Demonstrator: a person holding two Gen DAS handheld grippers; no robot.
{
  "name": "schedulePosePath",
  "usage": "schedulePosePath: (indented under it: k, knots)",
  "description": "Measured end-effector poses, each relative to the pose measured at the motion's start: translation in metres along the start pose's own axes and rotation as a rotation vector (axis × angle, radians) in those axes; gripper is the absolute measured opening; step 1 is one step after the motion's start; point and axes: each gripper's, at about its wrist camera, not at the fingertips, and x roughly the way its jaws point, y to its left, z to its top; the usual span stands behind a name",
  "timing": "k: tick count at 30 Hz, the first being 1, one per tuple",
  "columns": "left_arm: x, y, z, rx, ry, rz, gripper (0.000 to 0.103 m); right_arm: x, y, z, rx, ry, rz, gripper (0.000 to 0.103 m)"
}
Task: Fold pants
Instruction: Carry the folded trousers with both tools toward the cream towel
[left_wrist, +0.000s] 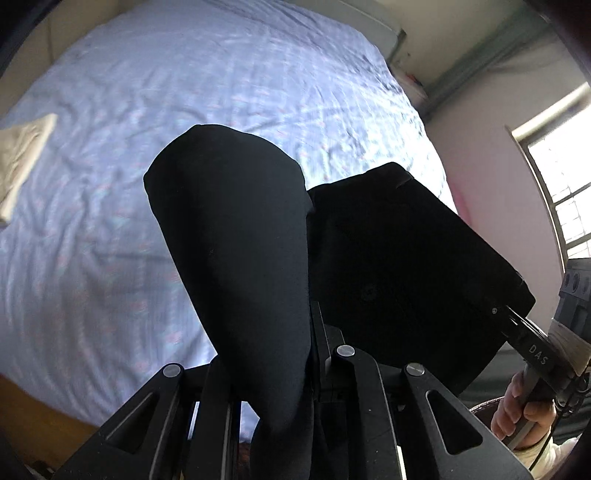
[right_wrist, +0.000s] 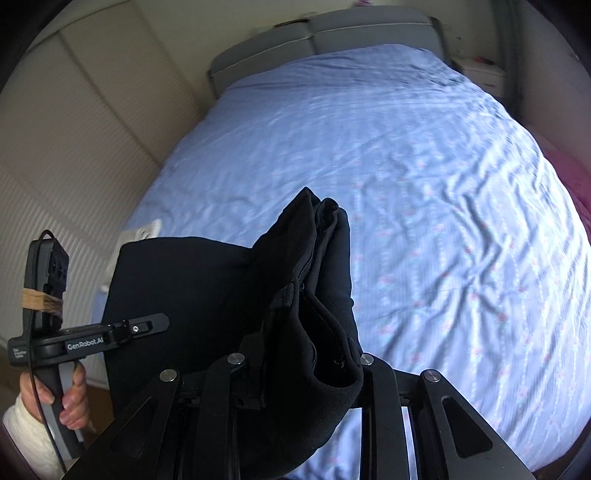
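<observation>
The black pants (left_wrist: 229, 221) hang in the air above the bed, stretched between both grippers. My left gripper (left_wrist: 295, 350) is shut on one end, and the cloth drapes over its fingers and hides the tips. At the right of that view the right gripper (left_wrist: 508, 314) pinches the other corner of the dark panel. In the right wrist view a thick bunch of the pants (right_wrist: 325, 295) sits between the right gripper's (right_wrist: 299, 343) fingers, which are shut on it. The left gripper (right_wrist: 162, 322) clamps the flat panel's edge at the left, held by a hand (right_wrist: 74, 398).
Below lies a bed with a wrinkled light-blue sheet (right_wrist: 424, 184) and a grey headboard (right_wrist: 314, 40). A folded cream cloth (left_wrist: 22, 158) rests on the sheet at the left. A wardrobe wall (right_wrist: 74, 129) stands to the left and a window (left_wrist: 565, 177) to the right.
</observation>
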Motion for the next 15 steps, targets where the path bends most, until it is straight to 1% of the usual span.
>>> schedulePosePath:
  k: [3, 4, 5, 7, 10, 11, 13, 15]
  knots:
    - [-0.024, 0.019, -0.01, -0.003, -0.032, 0.0, 0.015, -0.002, 0.04, -0.009, -0.008, -0.011, 0.012, 0.025]
    - [-0.036, 0.032, -0.013, -0.002, -0.047, -0.002, 0.015, -0.002, 0.055, -0.012, -0.014, -0.018, 0.01, 0.025]
    - [-0.042, 0.039, -0.012, -0.002, -0.055, -0.005, 0.015, -0.002, 0.071, -0.015, -0.021, -0.026, 0.007, 0.025]
    - [-0.061, 0.062, -0.014, 0.0, -0.074, -0.02, 0.015, -0.002, 0.103, -0.022, -0.024, -0.049, -0.002, 0.025]
    - [-0.093, 0.104, -0.017, 0.014, -0.084, -0.025, 0.015, 0.001, 0.148, -0.032, 0.02, -0.068, -0.002, 0.025]
    - [-0.102, 0.114, -0.021, 0.027, -0.087, -0.023, 0.015, 0.003, 0.162, -0.036, 0.035, -0.073, 0.006, 0.025]
    - [-0.122, 0.136, -0.026, 0.067, -0.098, 0.008, 0.015, 0.011, 0.188, -0.042, 0.038, -0.076, 0.019, 0.025]
    - [-0.137, 0.16, -0.029, 0.055, -0.101, 0.025, 0.015, 0.018, 0.216, -0.046, 0.025, -0.059, 0.031, 0.025]
